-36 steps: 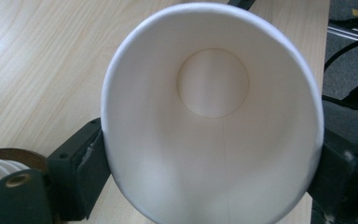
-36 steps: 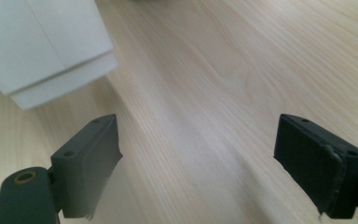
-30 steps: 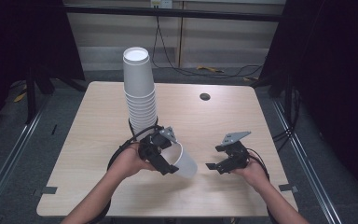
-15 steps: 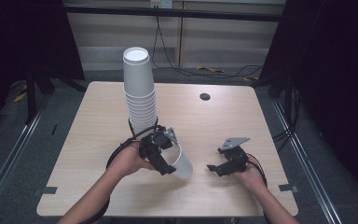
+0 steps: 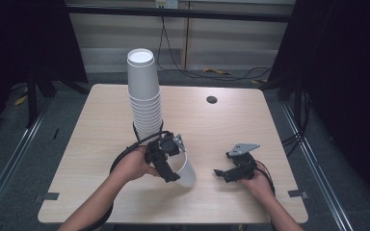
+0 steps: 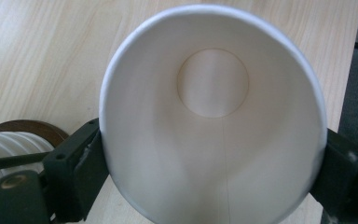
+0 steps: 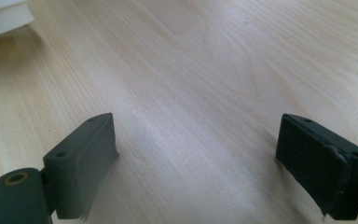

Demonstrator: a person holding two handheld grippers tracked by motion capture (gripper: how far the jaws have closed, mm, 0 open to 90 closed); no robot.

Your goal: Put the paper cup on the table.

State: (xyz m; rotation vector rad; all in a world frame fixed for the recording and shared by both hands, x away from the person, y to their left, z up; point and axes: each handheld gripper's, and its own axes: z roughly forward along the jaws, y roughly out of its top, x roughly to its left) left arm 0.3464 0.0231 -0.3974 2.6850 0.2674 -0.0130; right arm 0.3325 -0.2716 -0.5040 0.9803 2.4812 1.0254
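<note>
Since a second ago the right tongs (image 5: 221, 173) have sunk closer to the desk (image 5: 86, 144) and their jaws have just been opening, nothing between them; the left tongs' (image 5: 171, 166) jaws have also just eased a little wider, with the single paper cup (image 5: 185, 171) between them, and the left hand has barely shifted.

Light wood desk, rounded corners, a dark round cable hole (image 5: 212, 99) near the far edge. Dim room, dark curtains both sides, pale wall panel behind, cables on the floor.

Tall stack of white paper cups (image 5: 144, 94), upside down, stands left of centre on a dark round base.

Left hand (image 5: 135, 166) comes in from the bottom, tongs tilted down, pinching the single cup at its rim, one jaw on each side in the left gripper view; the cup is near the front of the desk, just in front of the stack, mouth toward the camera (image 6: 212, 116).

Right hand (image 5: 260, 180) is low at front right, tongs pointing left, level, just above the wood, jaws spread wide, empty.
</note>
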